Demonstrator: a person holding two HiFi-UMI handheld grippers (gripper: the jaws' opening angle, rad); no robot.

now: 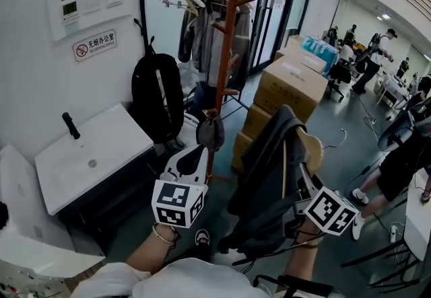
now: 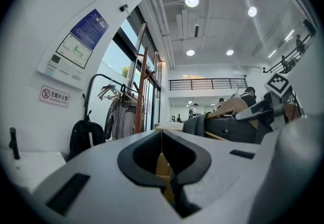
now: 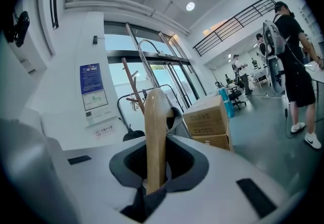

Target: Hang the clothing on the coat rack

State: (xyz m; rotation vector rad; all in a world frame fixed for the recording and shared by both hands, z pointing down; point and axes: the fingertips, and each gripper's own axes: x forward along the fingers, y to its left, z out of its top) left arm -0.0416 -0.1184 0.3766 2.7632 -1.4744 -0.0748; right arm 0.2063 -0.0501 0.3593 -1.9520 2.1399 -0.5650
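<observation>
My right gripper (image 1: 302, 175) is shut on a wooden hanger (image 3: 155, 132) with a metal hook (image 3: 146, 58). A dark grey garment (image 1: 266, 182) is draped over it and hangs at the lower right of the head view. A bit of its collar (image 3: 174, 117) shows behind the hanger in the right gripper view. The wooden coat rack (image 1: 227, 54) stands ahead and to the left of the garment, with short pegs up its pole. My left gripper (image 1: 194, 155) hovers near the rack's lower part, apart from it. Its jaws (image 2: 162, 157) meet with nothing between them.
A dark cap (image 1: 210, 132) hangs low on the rack. Behind it, a black metal rail (image 1: 195, 7) carries hangers and clothes. A black backpack (image 1: 156, 98) hangs beside a white cabinet (image 1: 87, 155) at left. Stacked cardboard boxes (image 1: 289, 88) stand right of the rack. People stand at far right.
</observation>
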